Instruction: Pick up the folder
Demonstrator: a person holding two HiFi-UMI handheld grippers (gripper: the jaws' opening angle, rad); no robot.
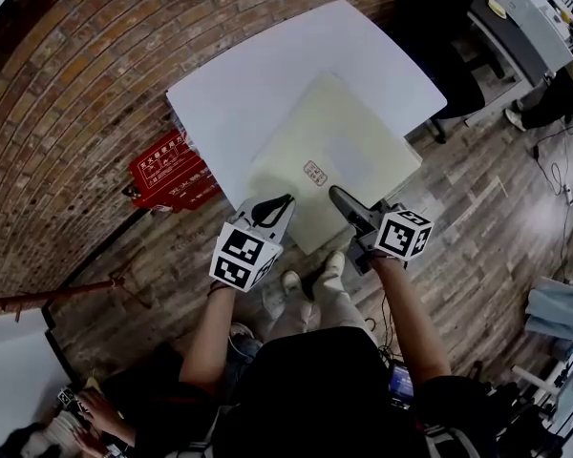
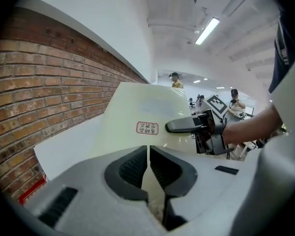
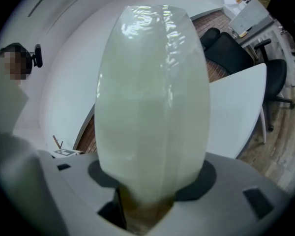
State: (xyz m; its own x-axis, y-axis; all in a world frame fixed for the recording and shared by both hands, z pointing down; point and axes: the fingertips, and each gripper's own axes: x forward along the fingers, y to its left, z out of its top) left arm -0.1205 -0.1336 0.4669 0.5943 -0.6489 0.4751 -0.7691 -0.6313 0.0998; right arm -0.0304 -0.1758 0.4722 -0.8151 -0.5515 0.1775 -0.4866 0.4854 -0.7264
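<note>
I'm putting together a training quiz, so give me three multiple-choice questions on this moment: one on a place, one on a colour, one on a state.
1. Where on the folder do the left gripper and the right gripper grip it?
A. Its far edge
B. Its edge nearest the person
C. Opposite side edges

2. What colour is the outline of the folder's small label?
A. Blue
B. Green
C. Red

3. How is the left gripper?
A. Shut on the folder
B. Open, clear of the folder
C. Shut on nothing

Answers:
1 B: the head view shows both grippers side by side on the near edge.
2 C: the left gripper view shows a red frame round the label.
3 A: its own view shows the jaws together with the folder's edge between them.
</note>
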